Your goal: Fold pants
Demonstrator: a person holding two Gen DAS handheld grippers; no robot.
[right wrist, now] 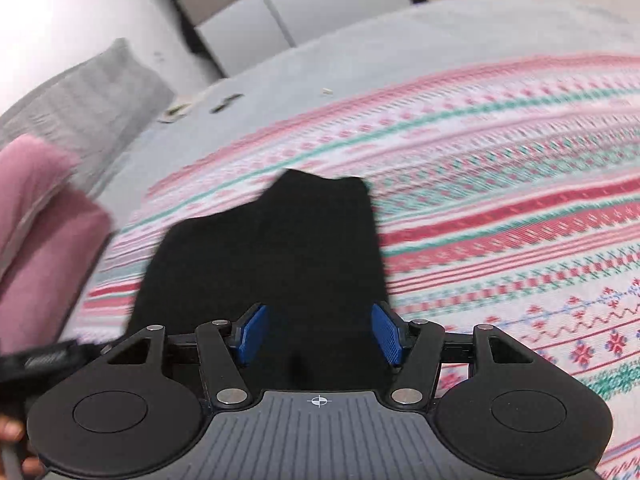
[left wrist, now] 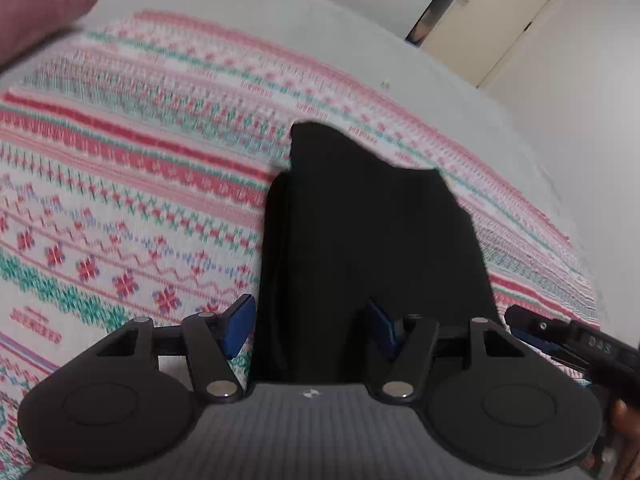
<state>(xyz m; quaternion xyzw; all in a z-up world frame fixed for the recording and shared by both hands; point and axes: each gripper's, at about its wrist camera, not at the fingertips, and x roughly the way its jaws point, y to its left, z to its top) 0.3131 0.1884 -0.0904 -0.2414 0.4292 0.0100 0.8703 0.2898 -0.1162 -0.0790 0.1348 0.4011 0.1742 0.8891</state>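
The black pants (left wrist: pixel 372 240) lie on a patterned pink, green and white blanket (left wrist: pixel 120 200), stretched away from me. My left gripper (left wrist: pixel 312 326) is open, its blue pads (left wrist: pixel 240 330) astride the near left part of the pants. In the right wrist view the pants (right wrist: pixel 264 260) run up the middle of the blanket (right wrist: pixel 520 220). My right gripper (right wrist: pixel 322 334) is open, its blue pads (right wrist: pixel 386 332) wide apart over the near end of the pants. The right gripper's body shows at the right edge of the left view (left wrist: pixel 580 344). Neither gripper holds cloth.
A pink pillow (right wrist: pixel 36 220) and a grey pillow (right wrist: pixel 80 96) lie at the left. The grey bed sheet (right wrist: pixel 400 40) lies beyond the blanket. White cabinets (right wrist: pixel 280 0) and a door (left wrist: pixel 500 20) stand at the back.
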